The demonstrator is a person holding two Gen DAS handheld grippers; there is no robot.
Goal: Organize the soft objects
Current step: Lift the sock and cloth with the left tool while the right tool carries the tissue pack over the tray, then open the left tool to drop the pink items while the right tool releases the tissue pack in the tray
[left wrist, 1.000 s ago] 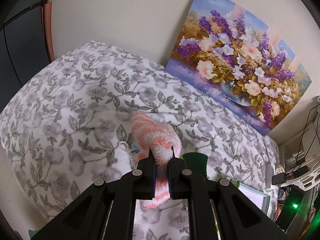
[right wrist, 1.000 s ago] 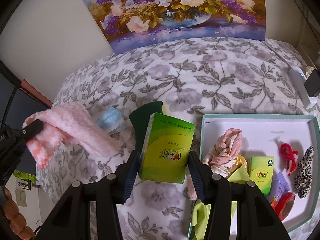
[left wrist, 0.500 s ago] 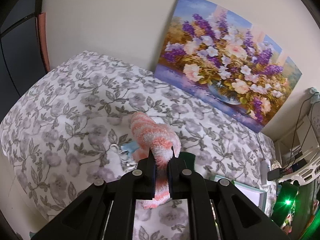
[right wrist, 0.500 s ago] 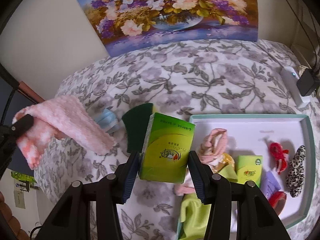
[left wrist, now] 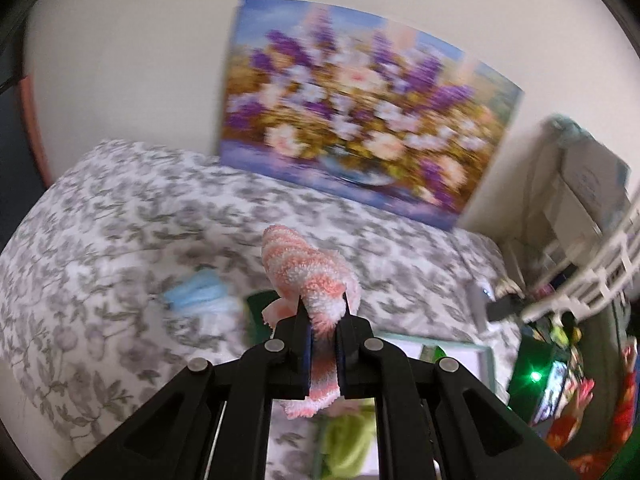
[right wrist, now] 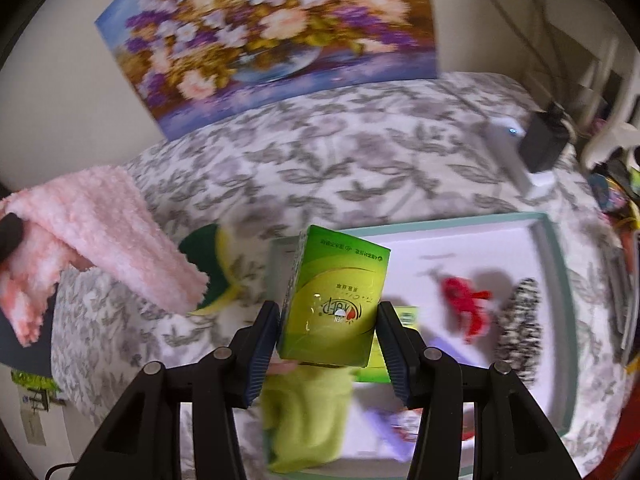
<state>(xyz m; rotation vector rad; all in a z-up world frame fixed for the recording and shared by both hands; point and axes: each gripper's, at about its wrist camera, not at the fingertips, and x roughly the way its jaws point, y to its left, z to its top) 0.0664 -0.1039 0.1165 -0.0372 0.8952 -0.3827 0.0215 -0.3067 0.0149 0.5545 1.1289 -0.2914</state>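
My left gripper is shut on a fluffy pink-and-white striped sock and holds it in the air above the bed; the sock also hangs at the left of the right wrist view. My right gripper is shut on a green tissue pack, held above the left end of a white tray with a teal rim. The tray holds a lime cloth, a second green pack, a red scrunchie and a leopard-print scrunchie.
A dark green sponge and a blue face mask lie on the grey floral bedspread. A flower painting leans on the back wall. A white device and a black charger sit at the bed's right edge.
Both grippers have swung to the right with their loads. The tissue pack is now over the tray's left end, and the sock is closer to the tray.
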